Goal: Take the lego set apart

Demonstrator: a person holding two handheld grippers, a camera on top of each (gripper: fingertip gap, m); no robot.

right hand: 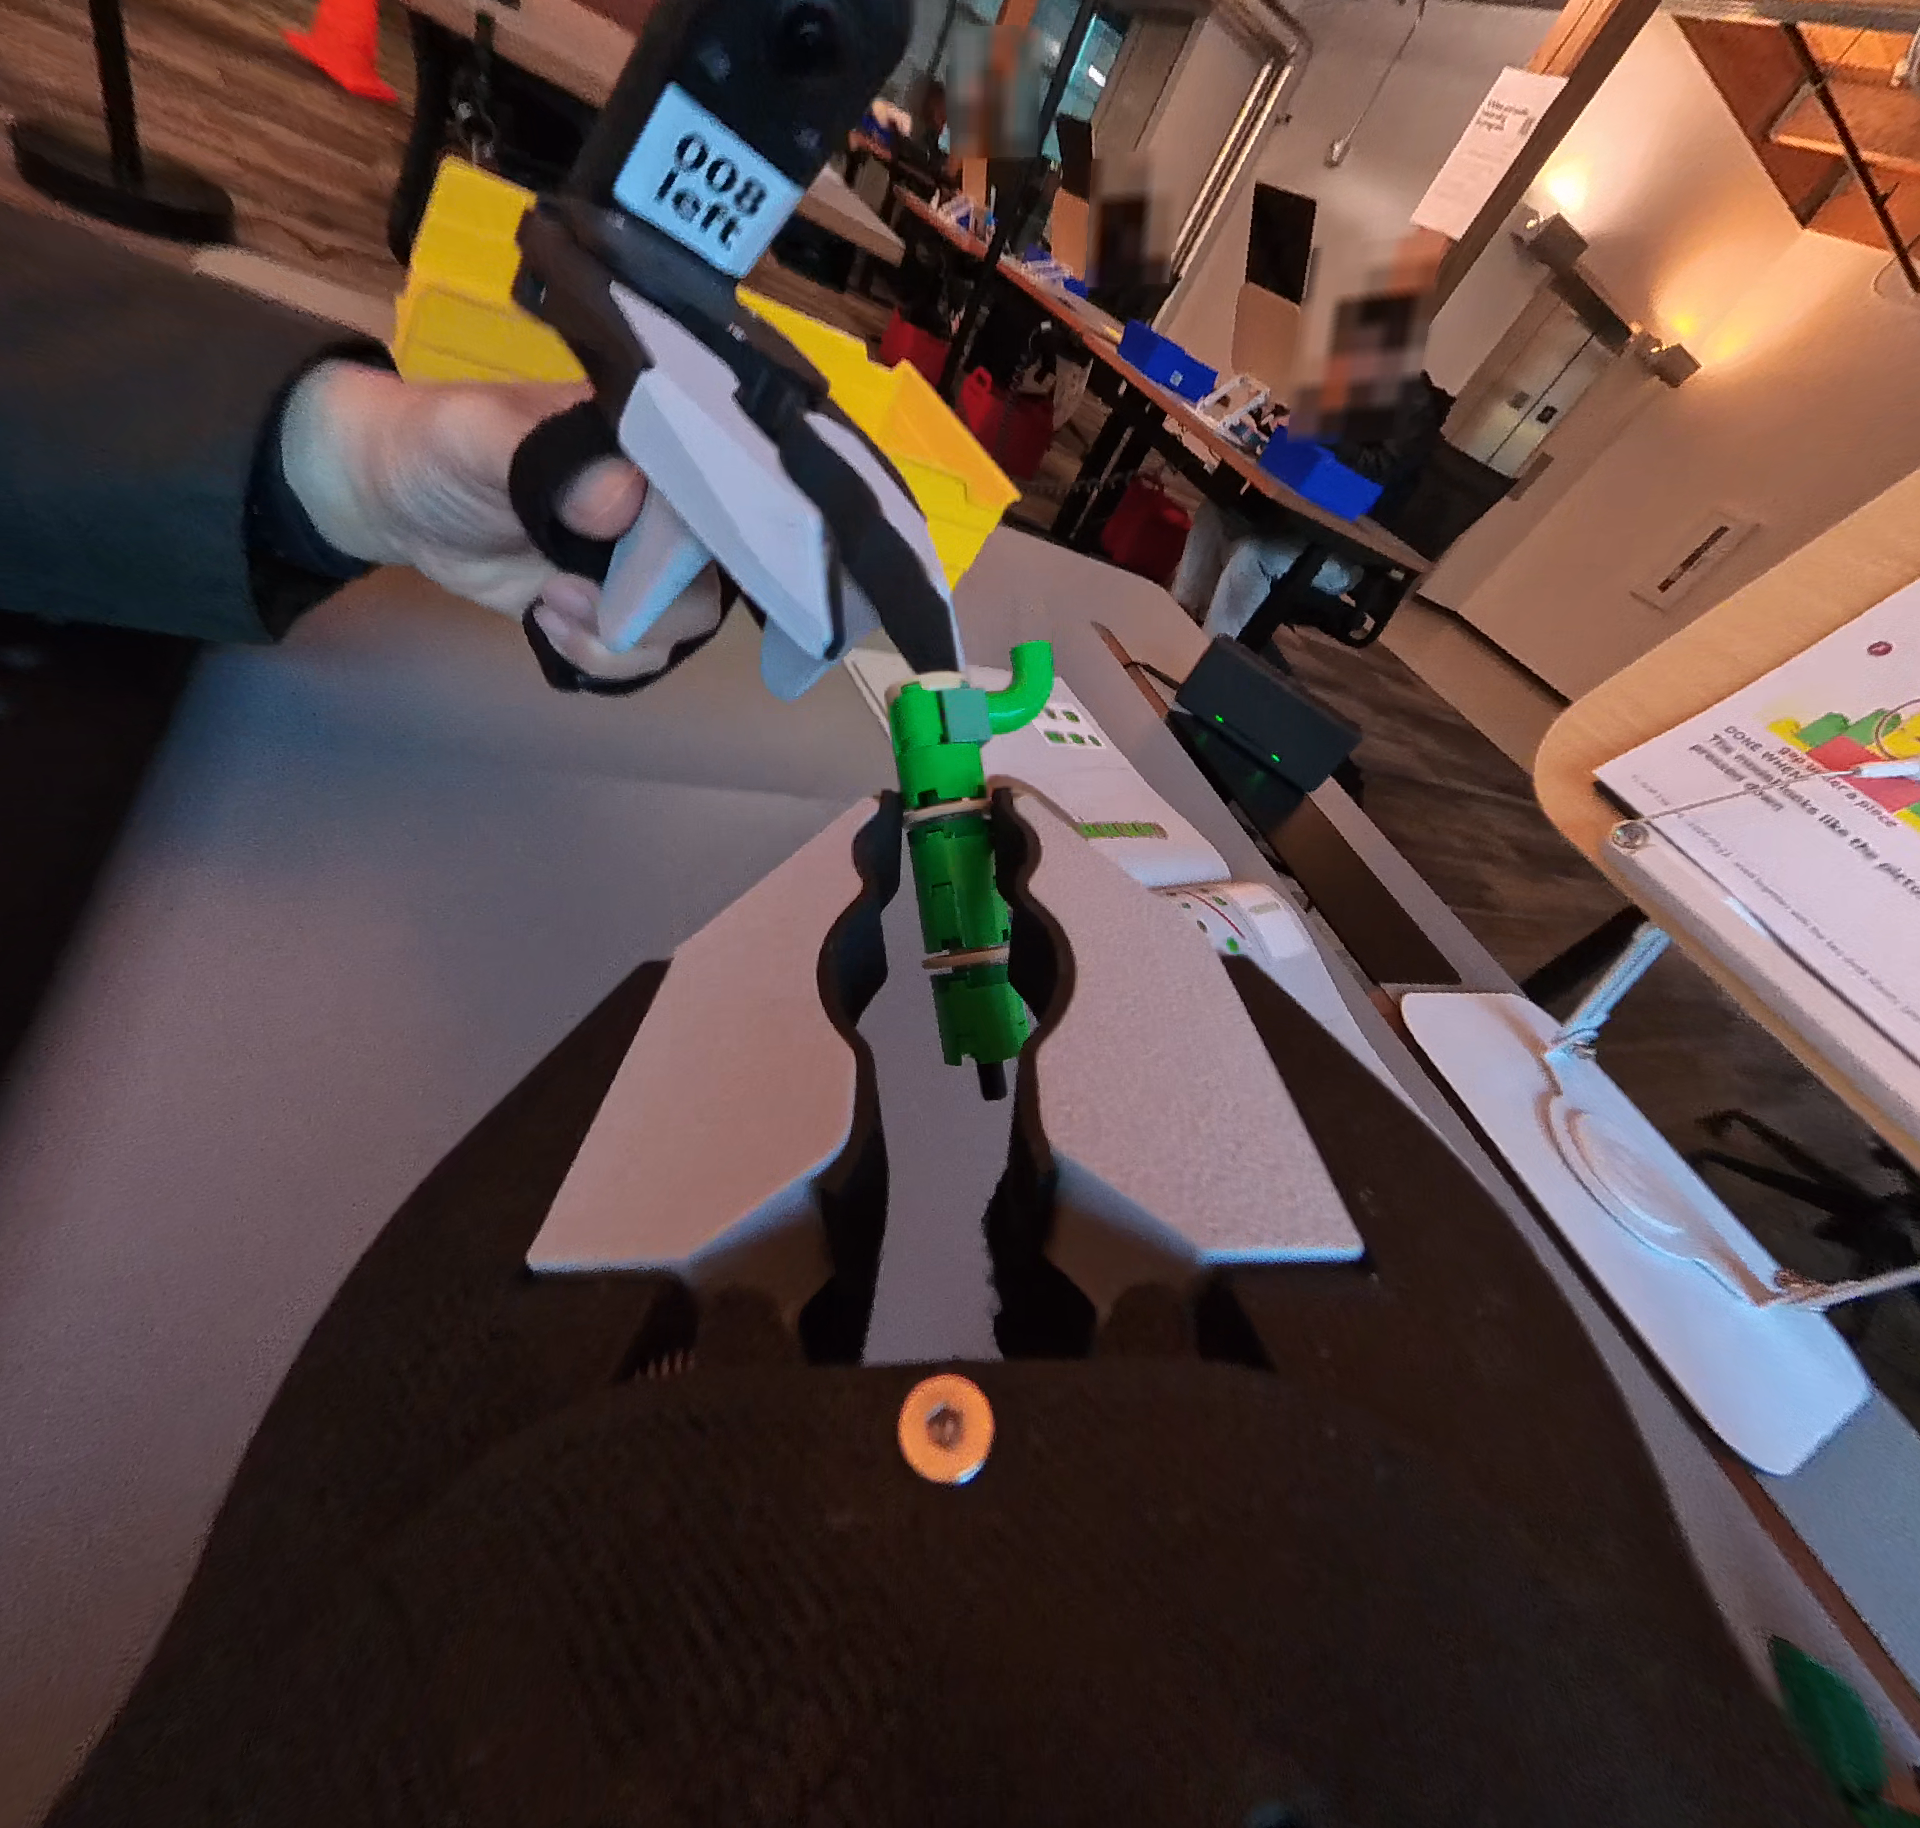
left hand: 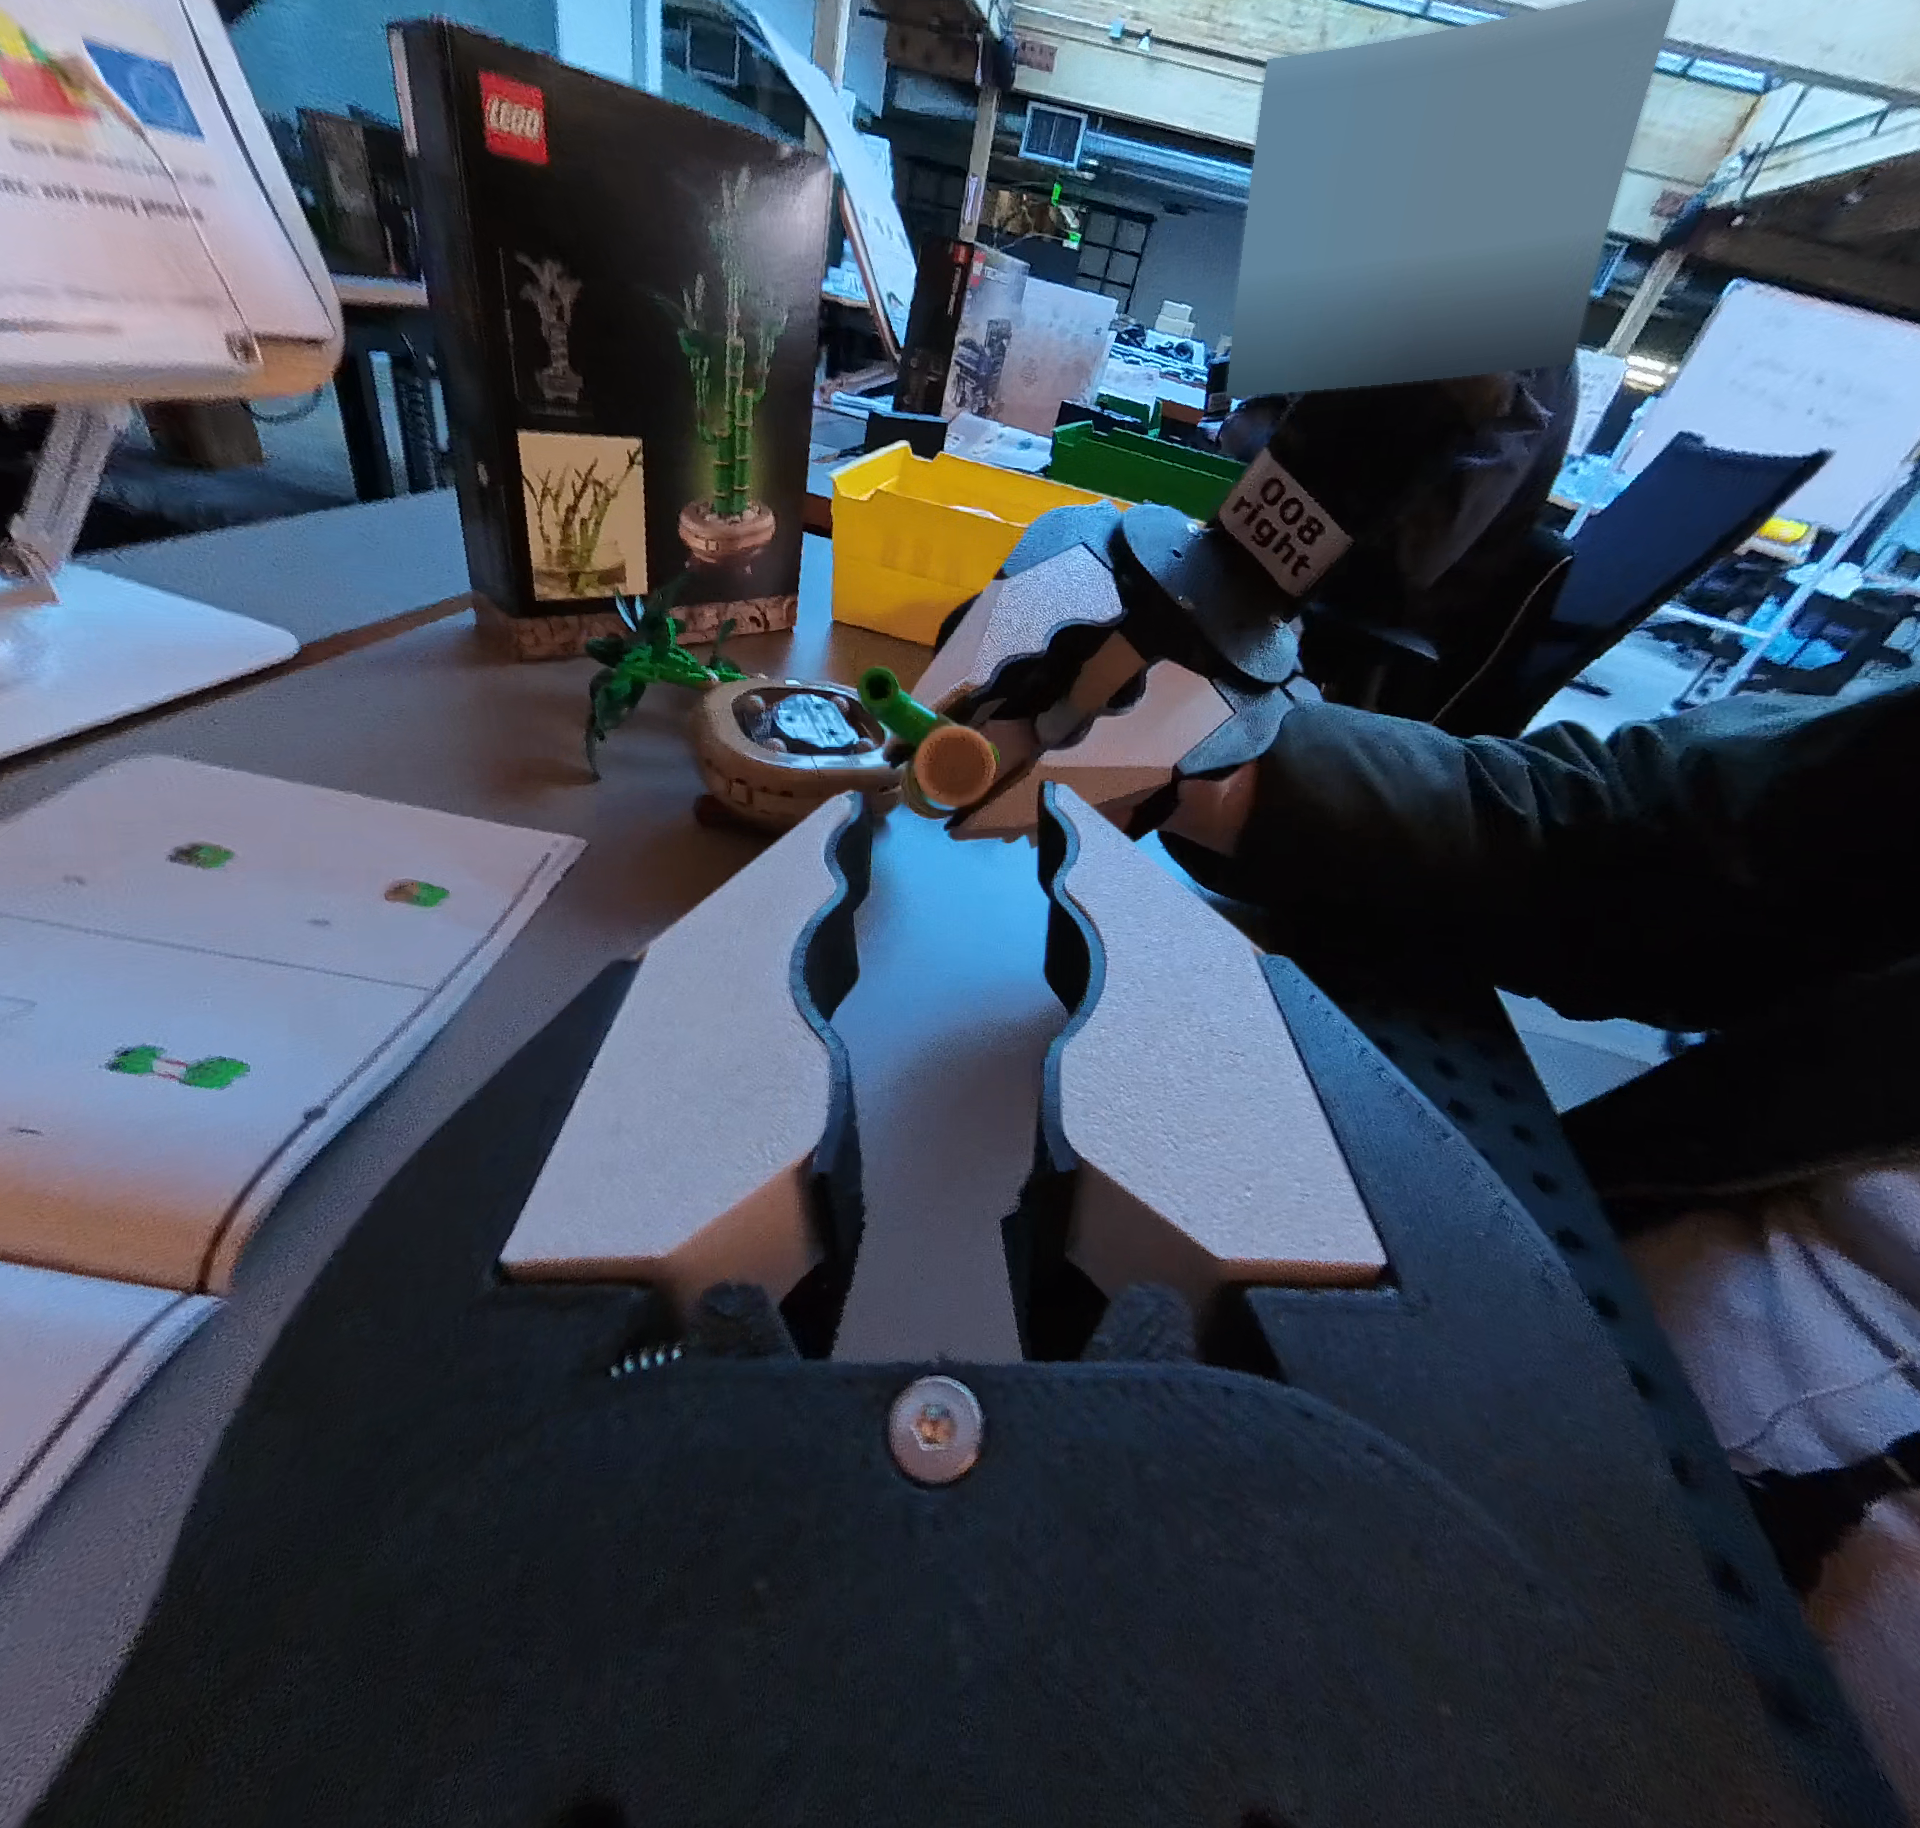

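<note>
Green bamboo stalk [right hand: 951,905] clamped in right hand-held gripper [right hand: 943,822], left hand-held gripper [left hand: 951,822] empty, parted.

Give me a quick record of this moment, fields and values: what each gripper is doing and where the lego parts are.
right gripper: shut on the green stalk, held off the table
left gripper: open, empty, tips close to the stalk's tan-capped end
stalk: green segments with pale rings, curved green hook near the top
pot: tan base on the table, behind the grippers, no stalk in it
leaves: loose green sprig beside the pot
box: upright behind the pot
yellow bin: right of the box
booklet: open, left of the grippers
</note>
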